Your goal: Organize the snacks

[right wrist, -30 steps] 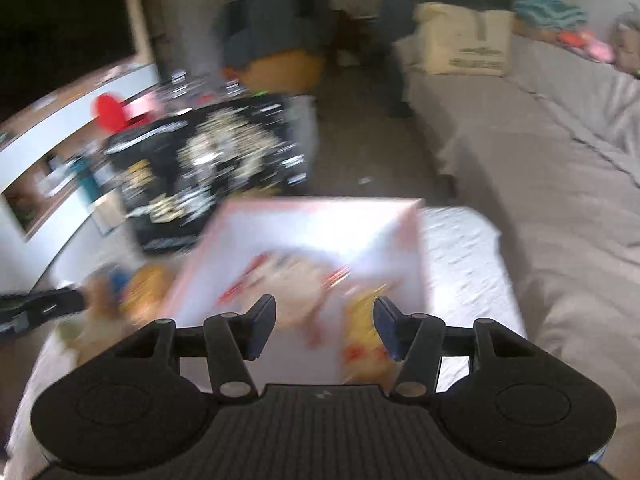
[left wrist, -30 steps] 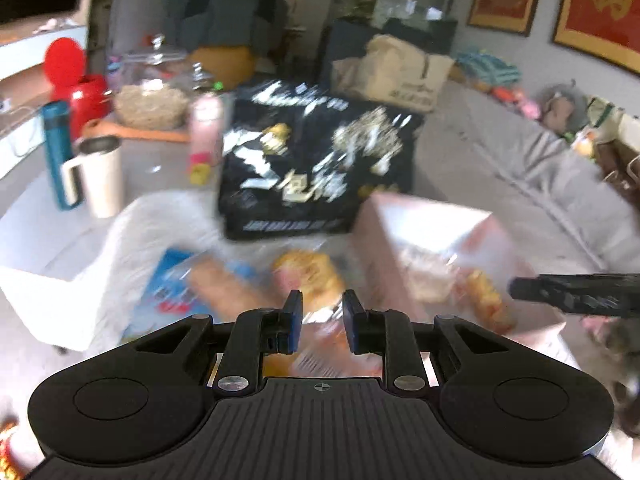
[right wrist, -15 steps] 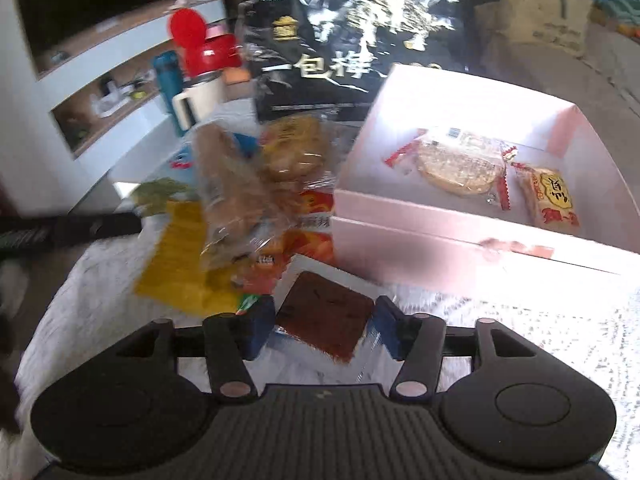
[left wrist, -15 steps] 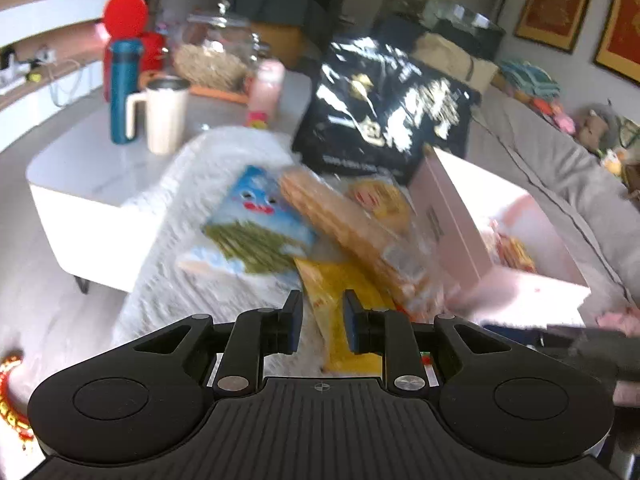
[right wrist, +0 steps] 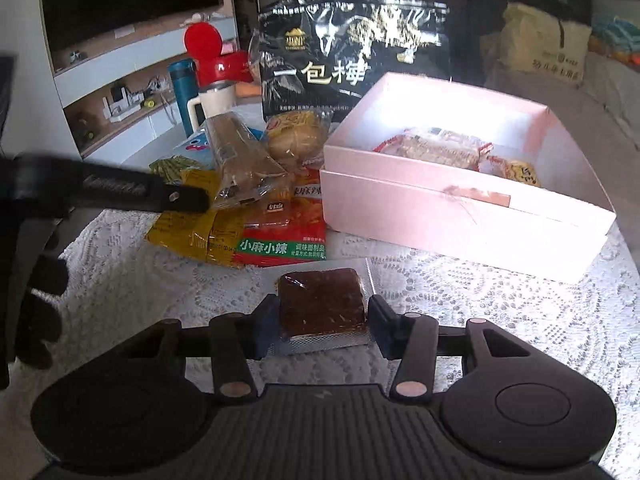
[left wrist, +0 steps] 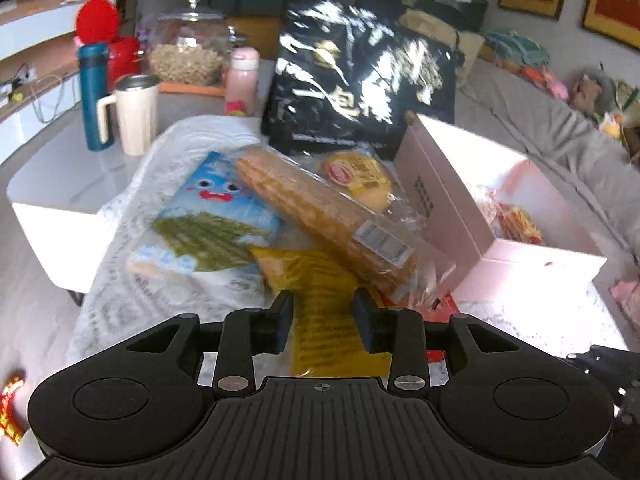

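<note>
A pink box [right wrist: 460,208] [left wrist: 448,208] with a few wrapped snacks inside sits on the lace cloth. Left of it lies a snack pile: a long bread pack [left wrist: 324,212], a yellow packet [left wrist: 316,280], a blue seaweed pack [left wrist: 212,220], a round cake [left wrist: 360,176] and a red spicy packet [right wrist: 288,228]. My left gripper [left wrist: 323,316] is open, its fingers either side of the yellow packet. My right gripper [right wrist: 322,316] is open around a brown square snack [right wrist: 322,300] that lies on the cloth.
A large black bag [left wrist: 360,80] stands behind the pile. A cream mug [left wrist: 134,114], teal bottle [left wrist: 92,92], red jug [left wrist: 116,52], glass jar [left wrist: 188,52] and pink bottle [left wrist: 240,80] stand on the white table. A grey sofa [left wrist: 560,140] is at right.
Both grippers have dropped lower and closer to the cloth. The left gripper has opened wider over the yellow packet. The right gripper has come down around the brown snack.
</note>
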`<state>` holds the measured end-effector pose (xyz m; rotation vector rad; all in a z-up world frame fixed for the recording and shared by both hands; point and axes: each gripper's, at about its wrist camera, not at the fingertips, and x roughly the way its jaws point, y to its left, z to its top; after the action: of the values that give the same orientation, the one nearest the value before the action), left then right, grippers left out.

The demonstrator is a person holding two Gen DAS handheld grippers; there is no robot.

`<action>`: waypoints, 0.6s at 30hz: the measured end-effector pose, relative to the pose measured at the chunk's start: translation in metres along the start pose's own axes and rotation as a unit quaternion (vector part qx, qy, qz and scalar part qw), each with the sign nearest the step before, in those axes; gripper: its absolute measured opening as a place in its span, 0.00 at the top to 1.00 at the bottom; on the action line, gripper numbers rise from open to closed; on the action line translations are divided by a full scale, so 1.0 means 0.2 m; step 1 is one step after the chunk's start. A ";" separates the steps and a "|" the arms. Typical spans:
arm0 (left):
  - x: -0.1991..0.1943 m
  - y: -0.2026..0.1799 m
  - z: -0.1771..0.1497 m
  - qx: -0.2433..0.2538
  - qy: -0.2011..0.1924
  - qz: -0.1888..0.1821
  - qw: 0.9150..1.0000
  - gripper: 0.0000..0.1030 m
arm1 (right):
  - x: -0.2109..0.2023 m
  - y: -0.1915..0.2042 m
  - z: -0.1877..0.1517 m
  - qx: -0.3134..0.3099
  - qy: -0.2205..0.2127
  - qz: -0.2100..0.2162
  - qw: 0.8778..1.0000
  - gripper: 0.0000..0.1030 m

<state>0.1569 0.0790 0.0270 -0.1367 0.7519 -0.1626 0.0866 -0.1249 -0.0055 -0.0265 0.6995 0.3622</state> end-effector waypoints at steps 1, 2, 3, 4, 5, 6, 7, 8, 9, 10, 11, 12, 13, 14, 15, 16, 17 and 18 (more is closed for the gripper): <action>0.02 -0.03 0.00 0.014 0.003 0.009 1.000 0.52 | 0.00 0.01 -0.02 -0.005 -0.008 -0.004 1.000 0.48; 0.04 -0.06 -0.01 0.035 0.004 0.017 0.999 0.49 | 0.00 0.02 -0.03 -0.009 -0.016 -0.007 1.000 0.47; 0.05 -0.09 -0.02 0.053 0.002 0.024 0.998 0.46 | 0.00 0.03 -0.04 -0.014 -0.024 -0.010 1.000 0.46; 0.05 -0.10 -0.02 0.063 -0.001 0.029 0.998 0.44 | -0.01 0.04 -0.05 -0.018 -0.026 -0.012 0.999 0.45; 0.05 -0.09 -0.03 0.066 -0.004 0.028 0.997 0.44 | -0.01 0.04 -0.05 -0.019 -0.026 -0.012 0.999 0.45; 0.05 -0.07 -0.03 0.063 -0.003 0.023 0.998 0.46 | -0.01 0.03 -0.05 -0.014 -0.027 -0.009 1.000 0.45; 0.03 -0.06 -0.03 0.058 -0.002 0.017 0.998 0.47 | -0.02 0.02 -0.05 -0.009 -0.027 -0.006 1.000 0.45; 0.00 -0.03 -0.04 0.056 -0.002 0.011 0.998 0.48 | -0.02 0.01 -0.05 -0.005 -0.028 -0.002 1.000 0.45; -0.02 -0.02 -0.06 0.057 -0.001 0.007 0.998 0.50 | -0.02 0.01 -0.05 -0.002 -0.029 -0.001 1.000 0.44; -0.06 0.00 -0.08 0.060 0.000 0.007 0.998 0.50 | -0.02 0.01 -0.06 -0.002 -0.029 -0.002 1.000 0.42; -0.09 0.01 -0.10 0.062 0.003 0.011 0.998 0.50 | -0.02 0.01 -0.06 -0.003 -0.029 -0.003 1.000 0.40; -0.13 0.02 -0.12 0.060 0.006 0.012 0.998 0.50 | -0.02 0.01 -0.06 -0.002 -0.027 -0.007 1.000 0.33; -0.17 0.03 -0.15 0.057 0.009 0.009 0.998 0.50 | -0.01 0.01 -0.06 0.000 -0.022 -0.008 1.000 0.31; -0.21 0.03 -0.18 0.055 0.013 0.004 0.998 0.50 | -0.01 0.01 -0.06 -0.001 -0.018 -0.006 1.000 0.30; -0.24 0.03 -0.21 0.053 0.016 -0.003 0.998 0.50 | -0.01 0.01 -0.06 -0.003 -0.012 -0.005 1.000 0.25; -0.27 0.03 -0.23 0.052 0.020 -0.008 0.998 0.50 | -0.01 0.01 -0.06 -0.006 -0.007 -0.001 1.000 0.21; -0.29 0.02 -0.26 0.055 0.024 -0.012 0.998 0.50 | -0.01 0.02 -0.06 -0.009 -0.001 0.002 1.000 0.19; -0.31 0.00 -0.28 0.059 0.024 -0.014 0.998 0.50 | -0.01 0.03 -0.06 -0.015 0.005 0.003 1.000 0.19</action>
<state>0.0738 0.0875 0.0275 -0.0316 0.7870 -0.2365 0.0759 -0.1220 -0.0121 -0.0541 0.7035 0.3786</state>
